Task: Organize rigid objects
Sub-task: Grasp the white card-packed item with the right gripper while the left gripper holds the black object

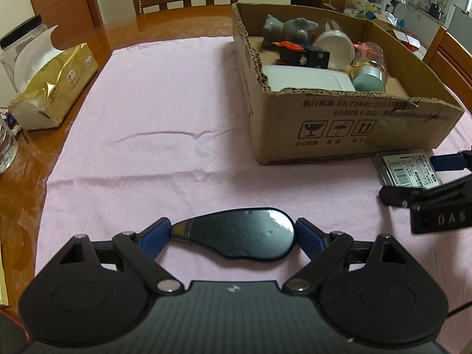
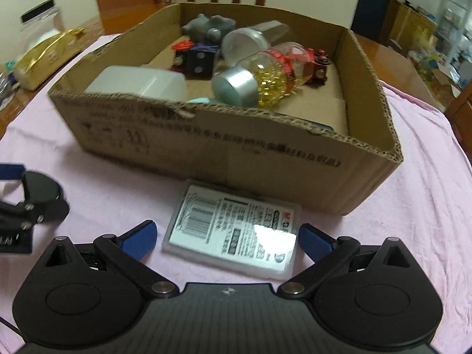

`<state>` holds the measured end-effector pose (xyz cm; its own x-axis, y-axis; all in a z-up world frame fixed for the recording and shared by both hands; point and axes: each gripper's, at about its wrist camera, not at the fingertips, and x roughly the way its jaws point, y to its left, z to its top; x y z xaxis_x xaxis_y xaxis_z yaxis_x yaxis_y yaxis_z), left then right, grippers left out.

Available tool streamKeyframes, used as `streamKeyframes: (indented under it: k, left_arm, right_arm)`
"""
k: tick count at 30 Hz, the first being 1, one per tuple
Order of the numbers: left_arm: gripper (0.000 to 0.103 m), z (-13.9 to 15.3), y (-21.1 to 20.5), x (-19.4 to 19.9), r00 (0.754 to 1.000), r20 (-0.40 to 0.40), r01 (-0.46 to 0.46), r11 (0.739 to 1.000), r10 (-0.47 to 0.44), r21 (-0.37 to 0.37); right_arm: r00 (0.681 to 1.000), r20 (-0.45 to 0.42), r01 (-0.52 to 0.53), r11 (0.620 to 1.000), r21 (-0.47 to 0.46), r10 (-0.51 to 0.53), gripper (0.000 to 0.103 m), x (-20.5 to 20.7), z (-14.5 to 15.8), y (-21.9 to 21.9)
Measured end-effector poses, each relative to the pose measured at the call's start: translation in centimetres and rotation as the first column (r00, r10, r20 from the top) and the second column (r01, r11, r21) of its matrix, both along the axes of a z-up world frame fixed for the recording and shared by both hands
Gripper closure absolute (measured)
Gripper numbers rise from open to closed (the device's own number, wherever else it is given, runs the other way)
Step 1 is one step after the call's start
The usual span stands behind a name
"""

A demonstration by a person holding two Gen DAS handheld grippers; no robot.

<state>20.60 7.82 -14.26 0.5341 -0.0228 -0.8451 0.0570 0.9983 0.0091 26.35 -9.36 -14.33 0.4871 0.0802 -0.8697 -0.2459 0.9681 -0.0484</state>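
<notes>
My left gripper (image 1: 233,236) has its blue fingers against both ends of a black teardrop-shaped object (image 1: 239,237) lying on the pink cloth (image 1: 147,118). My right gripper (image 2: 227,239) is open around a flat clear plastic case with a barcode label (image 2: 233,230), which lies just in front of the cardboard box (image 2: 265,159); the right finger touches its edge, the left finger stands apart. The case also shows in the left wrist view (image 1: 405,169). The box (image 1: 339,124) holds a grey toy (image 1: 289,29), a white container (image 1: 306,79), a black cube (image 1: 306,56) and jars.
A gold tissue pack (image 1: 53,85) and a clear jar with a black lid (image 1: 17,47) stand on the wooden table at the left. Chairs stand behind the table. The right gripper shows at the right edge of the left wrist view (image 1: 436,203).
</notes>
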Motion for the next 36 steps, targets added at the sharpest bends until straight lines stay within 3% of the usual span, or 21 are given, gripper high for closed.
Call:
streamKeyframes:
  k: [4, 17, 29, 33, 36]
  left_arm:
    - [0.013, 0.0, 0.0, 0.1, 1.0, 0.001, 0.006, 1.0, -0.006, -0.001]
    - [0.009, -0.2, 0.0, -0.3, 0.998, -0.001, -0.07, 0.998, 0.07, -0.001]
    - [0.009, -0.1, 0.2, 0.0, 1.0, -0.005, -0.005, 1.0, 0.005, 0.001]
    - [0.013, 0.0, 0.1, 0.0, 1.0, -0.007, 0.016, 1.0, -0.016, -0.002]
    - [0.013, 0.0, 0.1, 0.0, 0.999, -0.011, 0.03, 1.0, -0.03, -0.004]
  right_arm:
    - [0.999, -0.006, 0.048, 0.999, 0.002, -0.048, 0.0, 0.2, 0.0, -1.8]
    - [0.999, 0.005, 0.037, 0.999, 0.004, -0.037, 0.0, 0.5, -0.1, -1.7]
    - [1.0, 0.004, 0.022, 1.0, 0.005, -0.022, 0.0, 0.9, -0.1, -1.1]
    - [1.0, 0.003, 0.028, 1.0, 0.004, -0.028, 0.0, 0.8, 0.0, -1.0]
    - [1.0, 0.003, 0.017, 1.0, 0.002, -0.017, 0.004, 0.7, 0.2, -1.0]
